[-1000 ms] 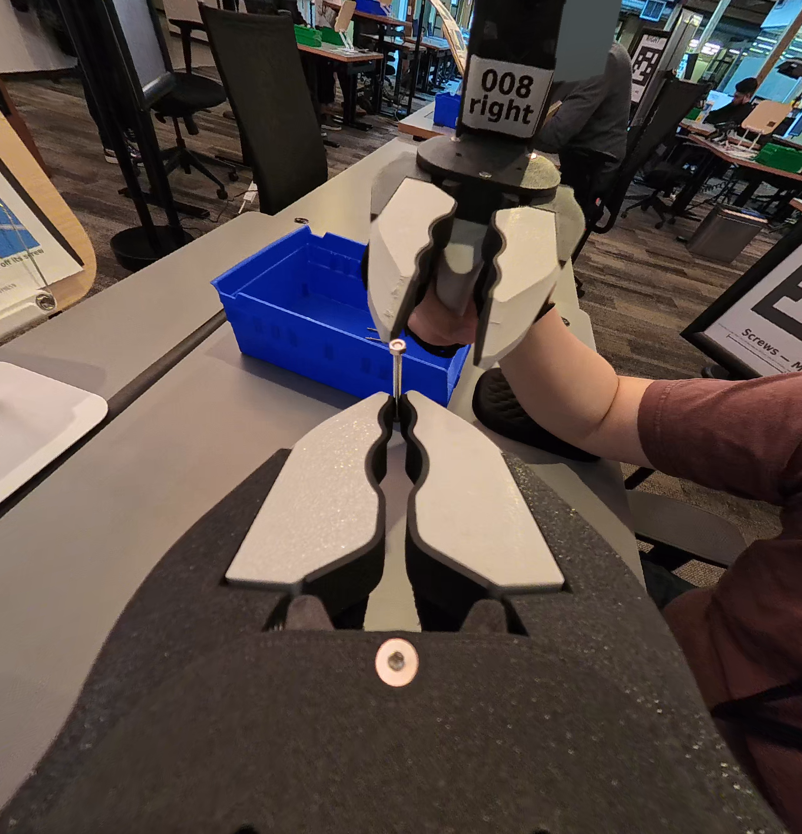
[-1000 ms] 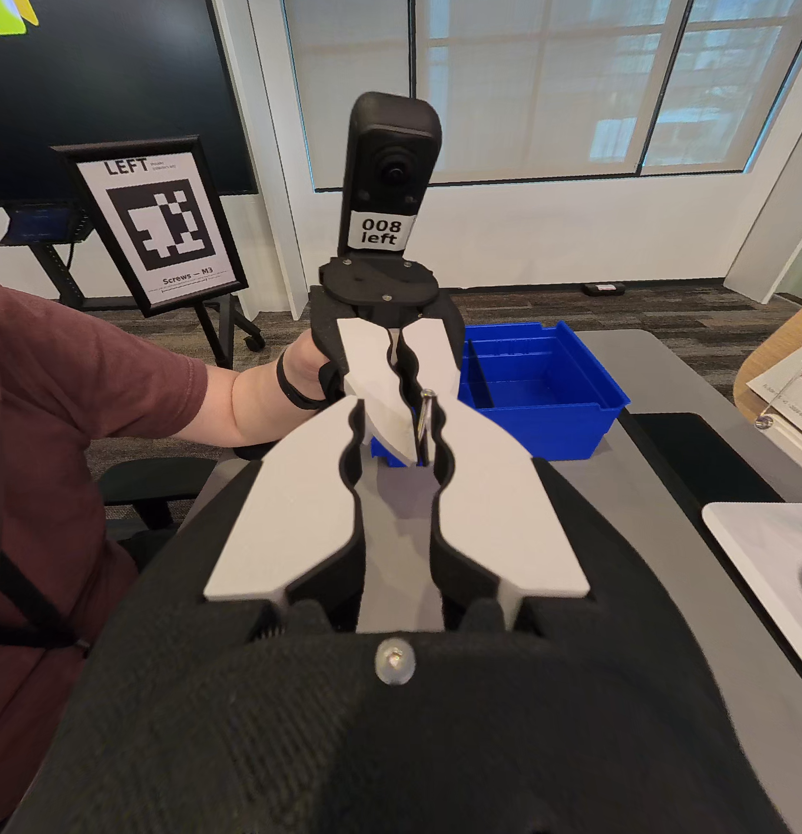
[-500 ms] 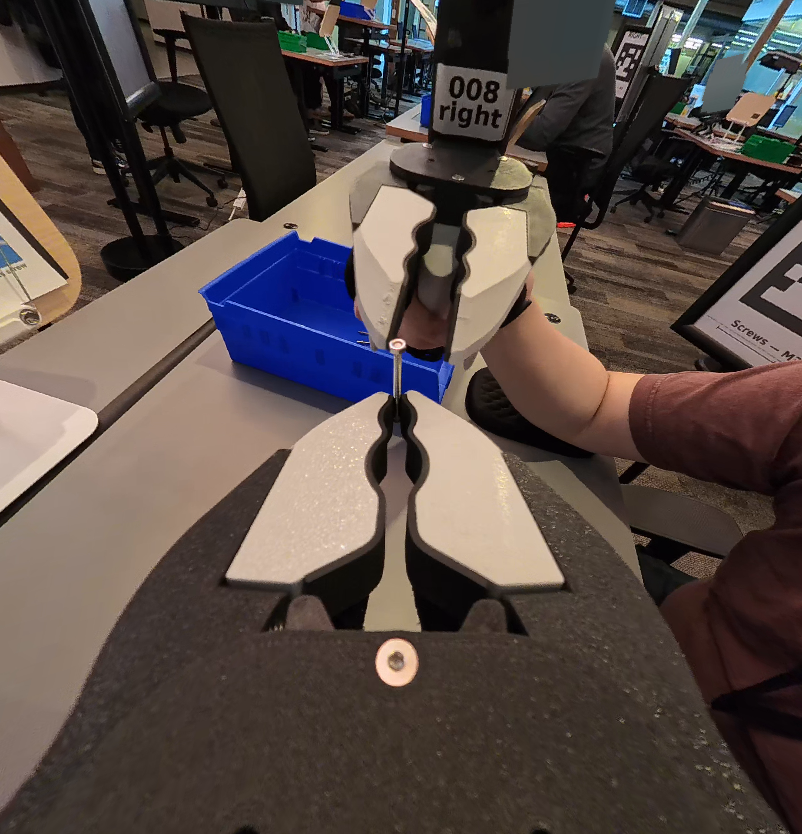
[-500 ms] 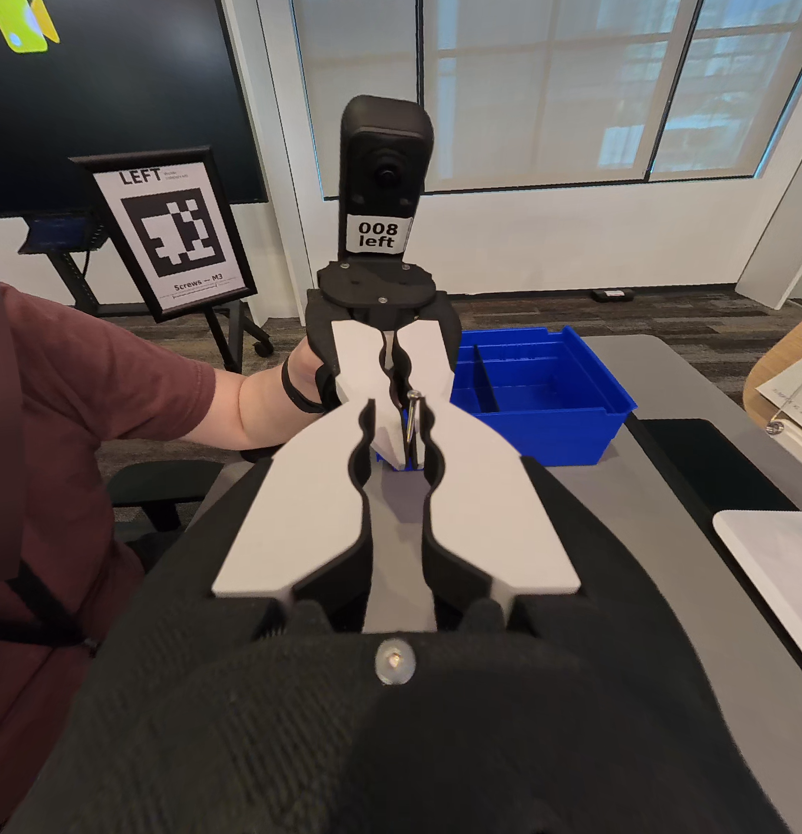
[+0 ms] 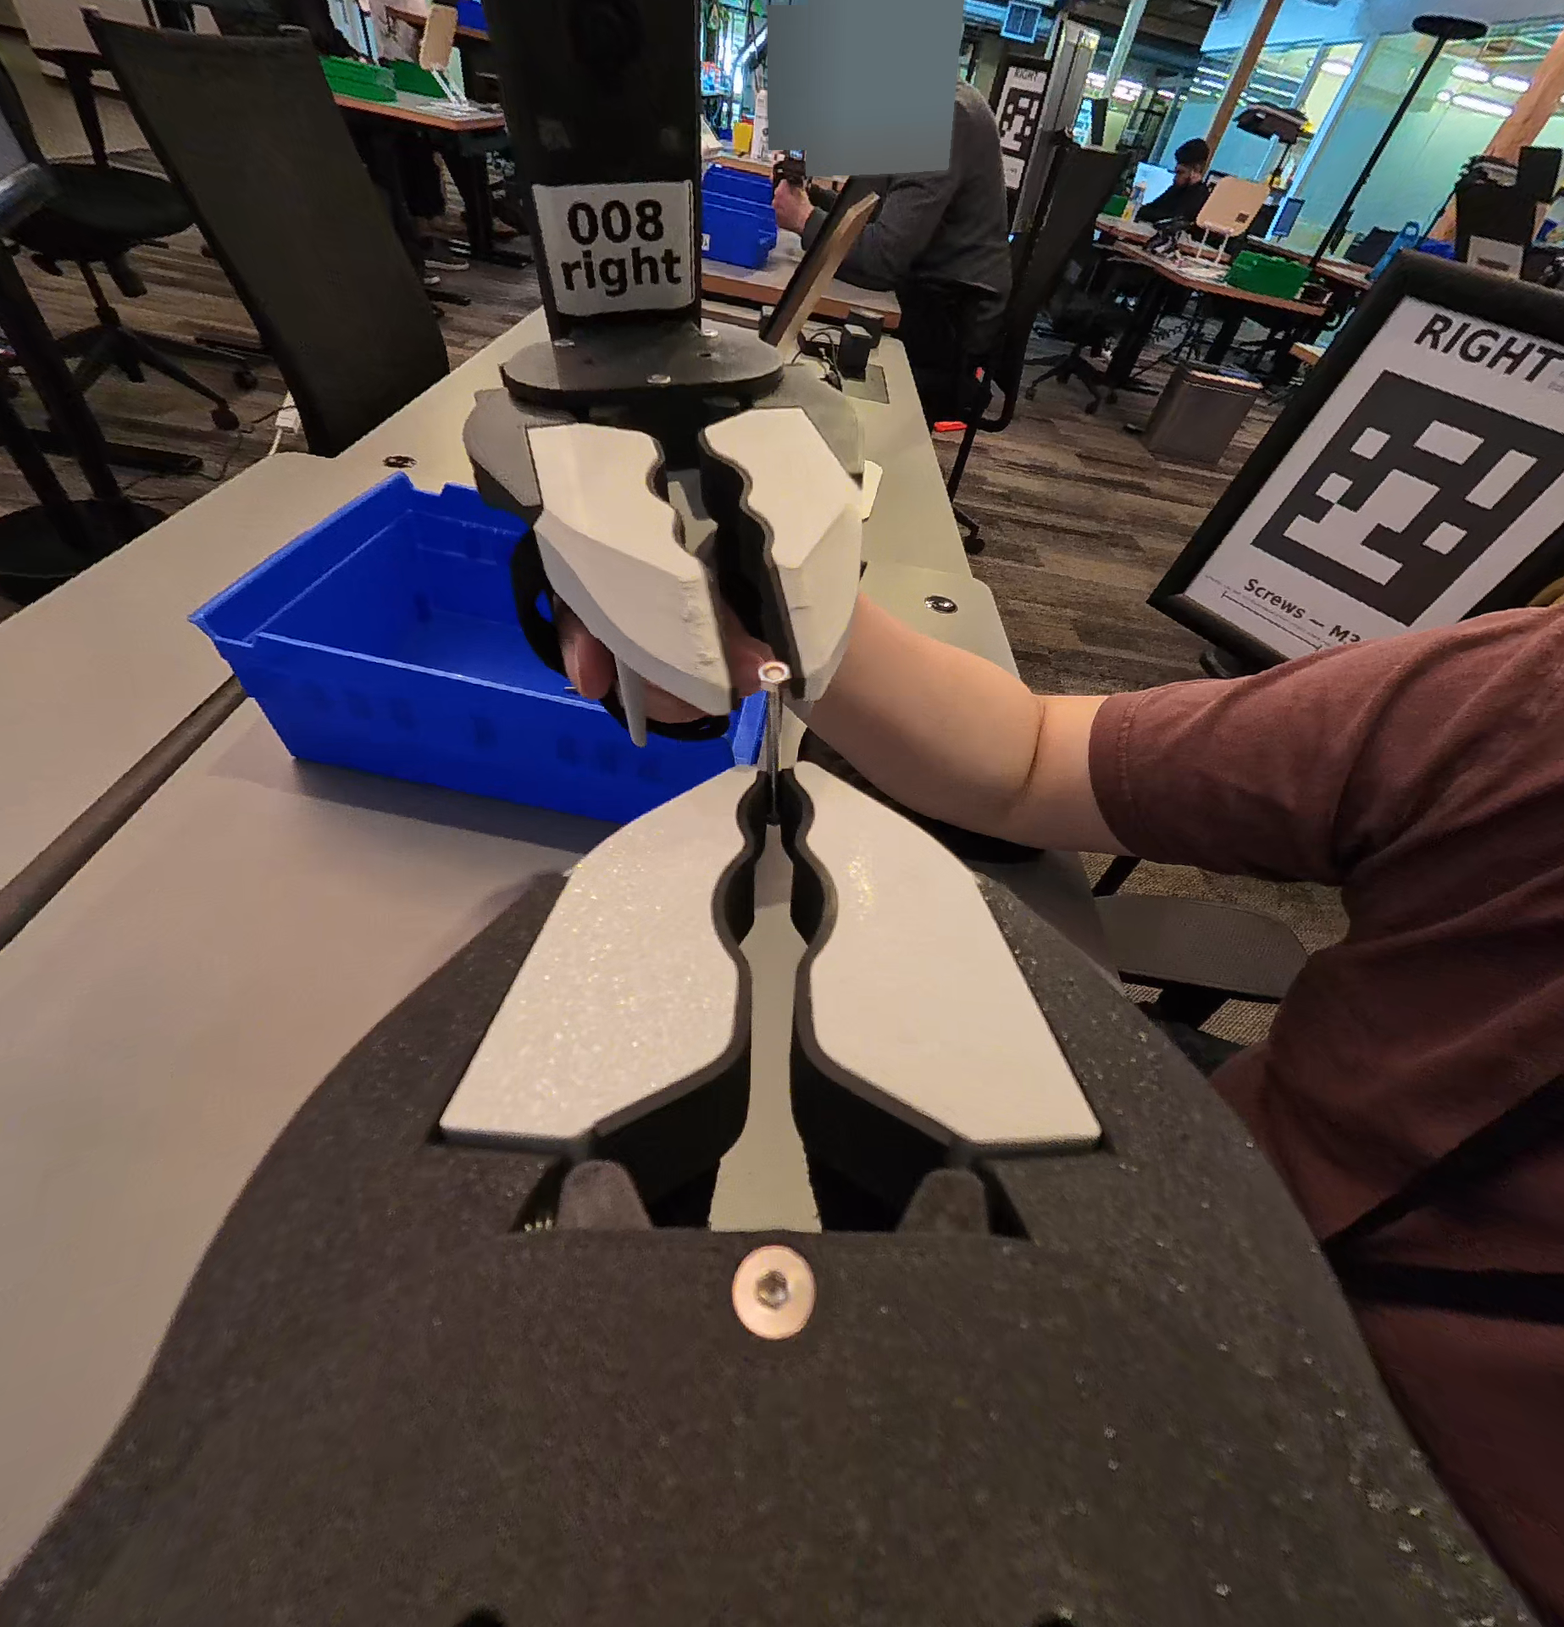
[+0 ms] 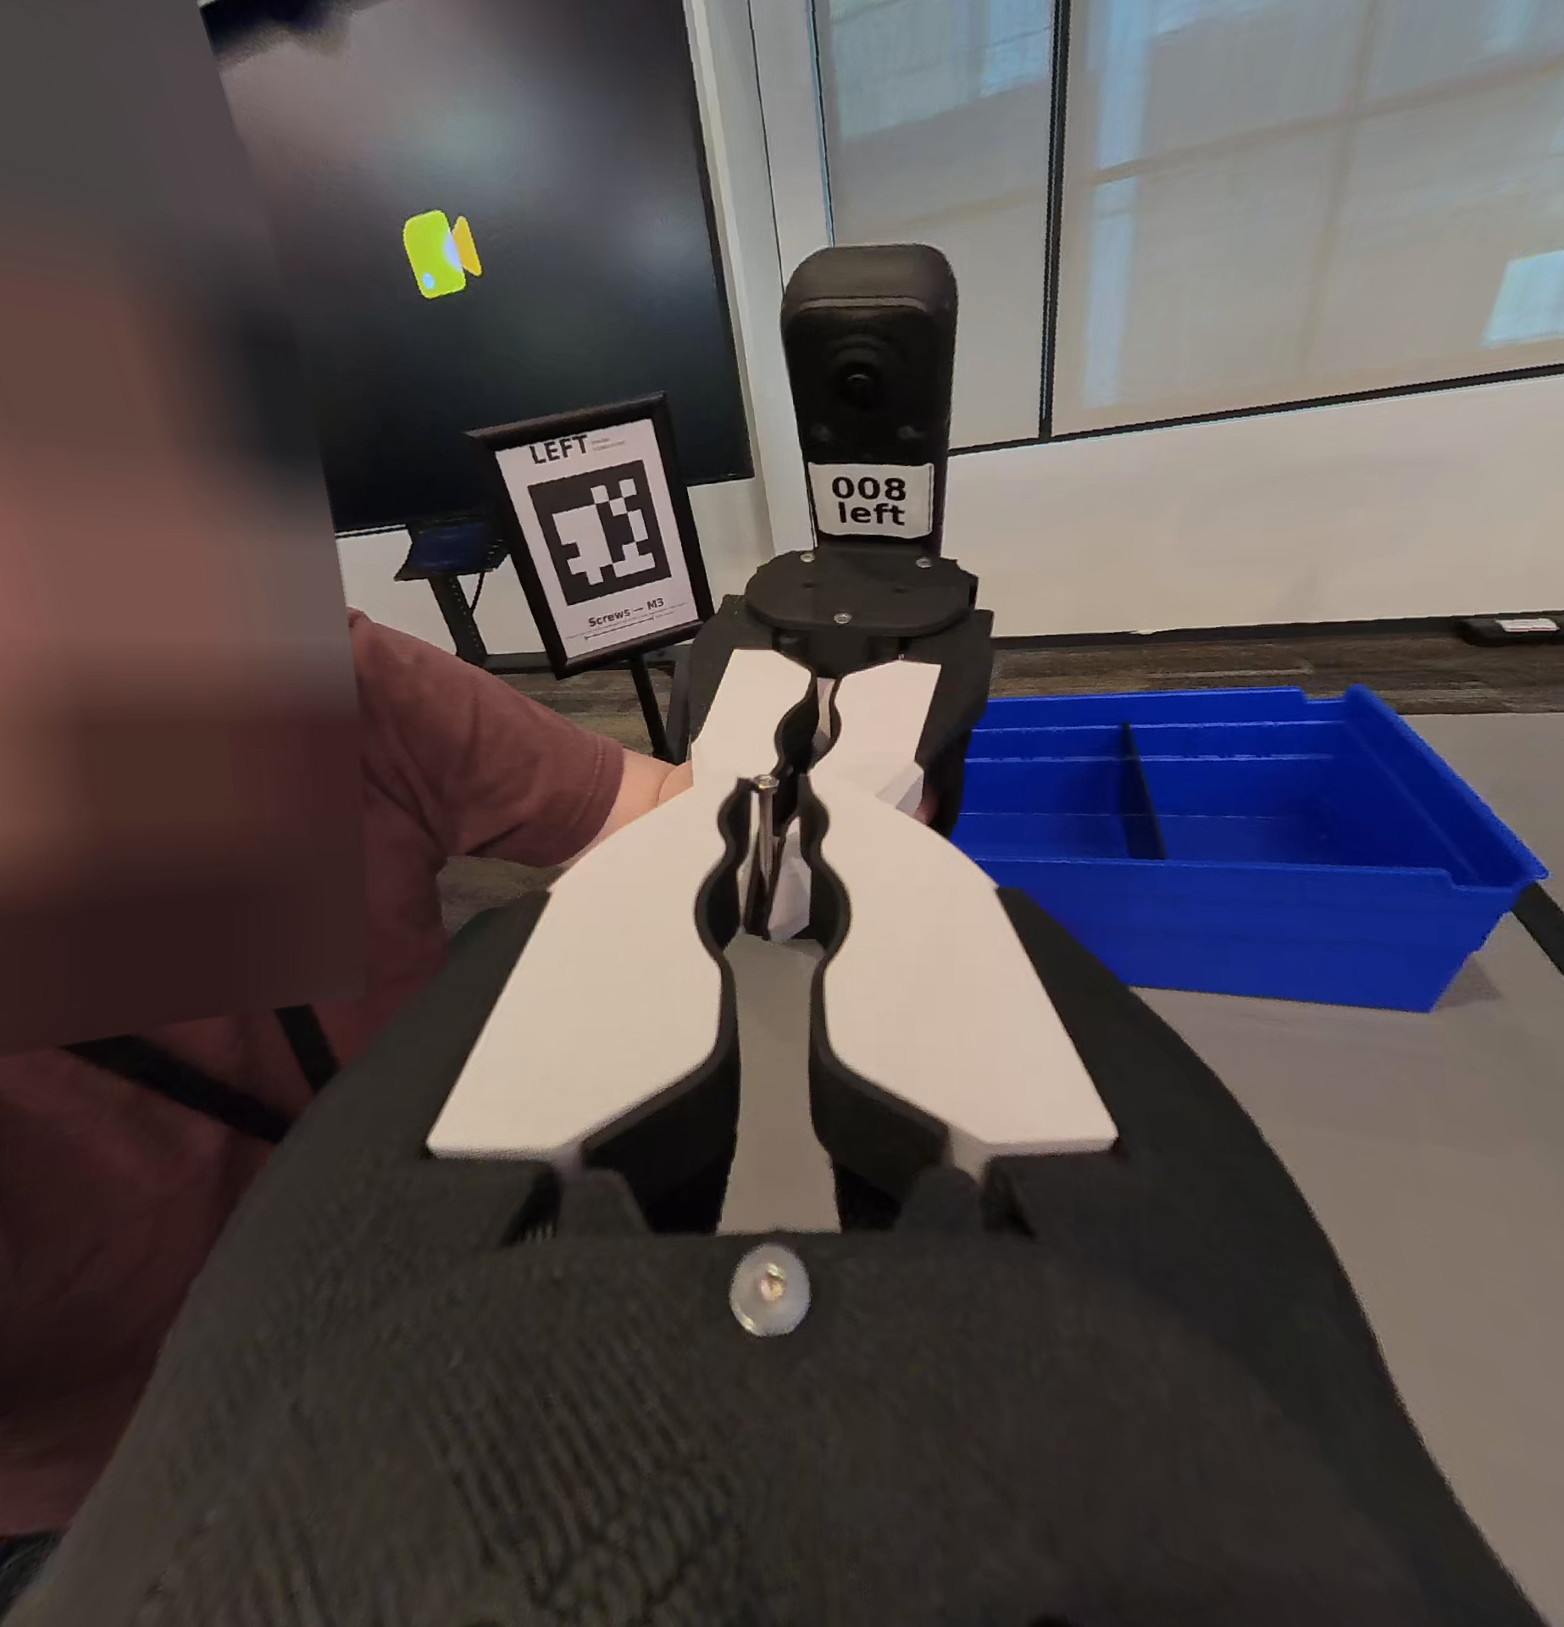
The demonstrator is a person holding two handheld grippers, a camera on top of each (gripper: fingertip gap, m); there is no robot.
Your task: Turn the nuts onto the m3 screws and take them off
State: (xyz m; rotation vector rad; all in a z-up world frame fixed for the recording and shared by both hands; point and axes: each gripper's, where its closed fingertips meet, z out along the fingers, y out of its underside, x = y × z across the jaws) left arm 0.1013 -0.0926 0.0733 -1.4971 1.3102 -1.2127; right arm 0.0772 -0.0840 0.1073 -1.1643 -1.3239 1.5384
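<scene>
Above the grey surface (image 5: 189, 924), the left gripper (image 5: 771, 797) pinches the lower end of a slim bright-metal m3 screw (image 5: 771, 731) between its white fingers (image 5: 638, 951), holding it upright. A small hexagonal metal nut (image 5: 773, 674) sits at the upper tip of the screw. The right gripper (image 5: 748, 669) faces it from beyond; its fingers are nearly pressed together, with the tips just beside the nut. Whether they actually pinch the nut cannot be told from either view. In the right wrist view the screw (image 6: 763, 836) stands in the narrow gap near the tips of the right gripper (image 6: 771, 797).

Handling judgement: both parts are light, rigid and smooth, hence prone to slipping or dropping. The screw is best held low on the shank, leaving the threaded tip free. The nut is best taken across two opposite flats, square to the screw axis, to avoid cross-threading.

An open blue plastic bin (image 5: 391, 634) rests on the surface behind the grippers
</scene>
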